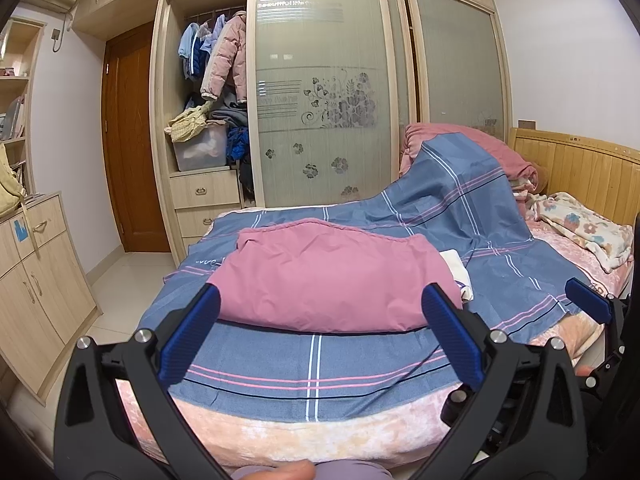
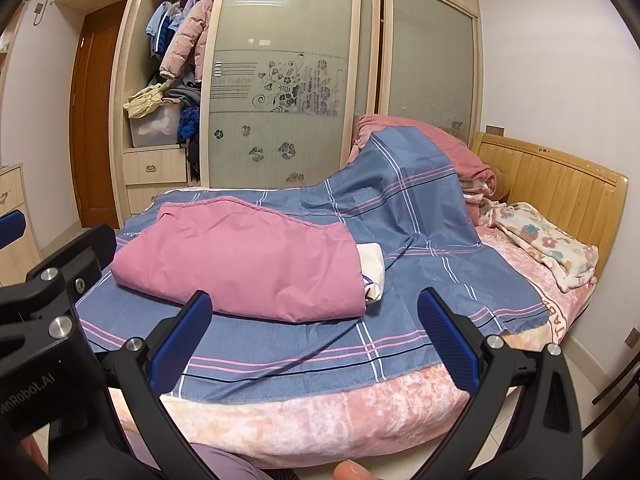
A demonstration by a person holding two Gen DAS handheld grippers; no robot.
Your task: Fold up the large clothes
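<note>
A pink garment [image 1: 328, 280] lies folded on a blue plaid sheet [image 1: 320, 364] spread over the bed; it also shows in the right wrist view [image 2: 244, 264] on the same sheet [image 2: 304, 344]. A white cloth [image 2: 372, 268] pokes out at its right end. My left gripper [image 1: 322, 328] is open and empty, held above the bed's near edge in front of the garment. My right gripper [image 2: 316, 332] is open and empty, in front of the garment's right end. The right gripper's finger [image 1: 588, 300] shows at the right of the left wrist view.
A pink blanket [image 2: 320, 412] covers the mattress. A pink quilt [image 2: 432, 144] and a floral blanket [image 2: 548, 244] lie by the wooden headboard [image 2: 560, 188]. A wardrobe [image 1: 320, 92] with hanging clothes stands behind the bed. A cabinet [image 1: 36, 280] is at the left.
</note>
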